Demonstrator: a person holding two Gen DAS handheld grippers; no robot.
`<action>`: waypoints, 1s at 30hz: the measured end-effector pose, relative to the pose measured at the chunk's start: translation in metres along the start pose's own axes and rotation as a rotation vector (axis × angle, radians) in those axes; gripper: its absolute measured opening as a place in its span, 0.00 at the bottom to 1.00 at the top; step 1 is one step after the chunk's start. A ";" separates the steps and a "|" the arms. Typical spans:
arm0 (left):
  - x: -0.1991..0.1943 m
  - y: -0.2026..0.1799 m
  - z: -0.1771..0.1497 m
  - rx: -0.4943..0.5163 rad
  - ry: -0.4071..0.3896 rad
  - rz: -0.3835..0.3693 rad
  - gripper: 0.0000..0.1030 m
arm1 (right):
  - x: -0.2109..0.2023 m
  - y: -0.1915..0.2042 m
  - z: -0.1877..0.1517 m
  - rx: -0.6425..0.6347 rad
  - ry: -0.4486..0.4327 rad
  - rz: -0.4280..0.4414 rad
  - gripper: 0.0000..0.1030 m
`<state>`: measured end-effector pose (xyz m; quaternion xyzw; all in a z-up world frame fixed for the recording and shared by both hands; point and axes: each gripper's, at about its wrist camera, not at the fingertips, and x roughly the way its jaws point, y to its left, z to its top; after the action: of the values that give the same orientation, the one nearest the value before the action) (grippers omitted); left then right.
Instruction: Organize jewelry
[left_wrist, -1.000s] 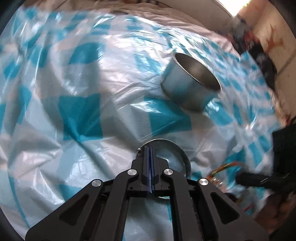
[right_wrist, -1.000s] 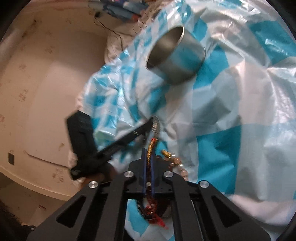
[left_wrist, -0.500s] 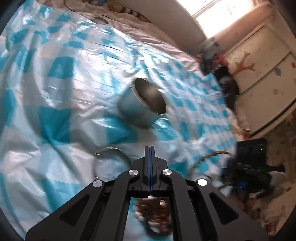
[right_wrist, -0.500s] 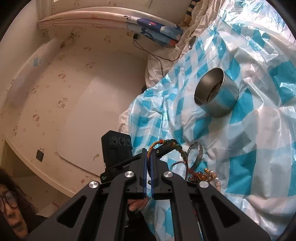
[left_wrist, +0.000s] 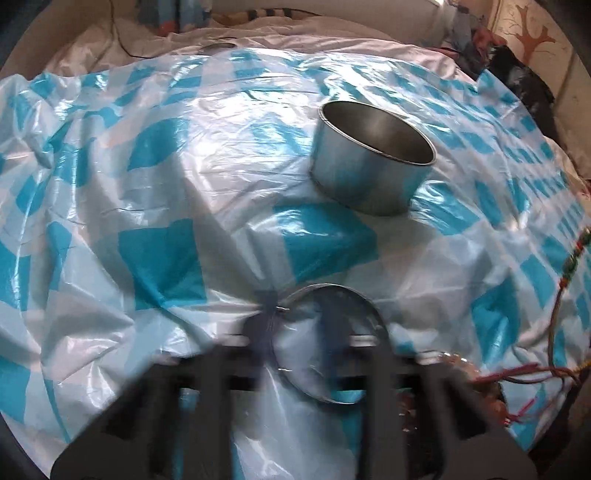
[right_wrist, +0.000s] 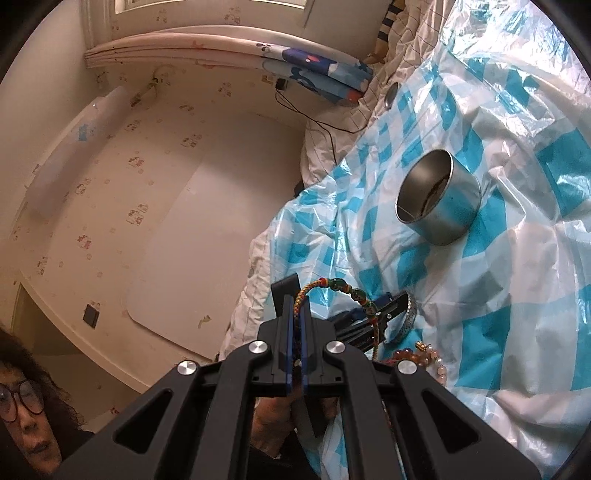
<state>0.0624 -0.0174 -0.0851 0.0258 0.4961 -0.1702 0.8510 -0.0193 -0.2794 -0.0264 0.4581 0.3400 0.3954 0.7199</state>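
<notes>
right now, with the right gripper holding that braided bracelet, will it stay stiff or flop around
Probably floppy: the braided bracelet arcs out of the right gripper and droops toward the checked sheet. Its beads likely make the loose end swing. Woven cord should grip fine between the shut jaws.

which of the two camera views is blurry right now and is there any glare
Left wrist view: the left tool is smeared by motion blur, while the metal tin stays fairly sharp; glare streaks the plastic sheet. Right wrist view: sharp, the right tool crisp on the braided bracelet, with strong fisheye bending.
</notes>
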 end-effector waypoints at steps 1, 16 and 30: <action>-0.002 0.002 0.000 -0.016 0.003 -0.044 0.04 | -0.001 0.001 0.000 -0.003 -0.006 0.005 0.04; -0.055 0.007 0.011 -0.167 -0.124 -0.429 0.04 | -0.021 0.013 0.010 -0.051 -0.101 0.012 0.04; -0.027 0.005 0.097 -0.137 -0.150 -0.346 0.04 | 0.021 0.002 0.092 -0.063 -0.115 -0.069 0.04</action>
<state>0.1333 -0.0258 -0.0134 -0.1303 0.4387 -0.2811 0.8435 0.0683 -0.2963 0.0048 0.4452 0.3013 0.3539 0.7654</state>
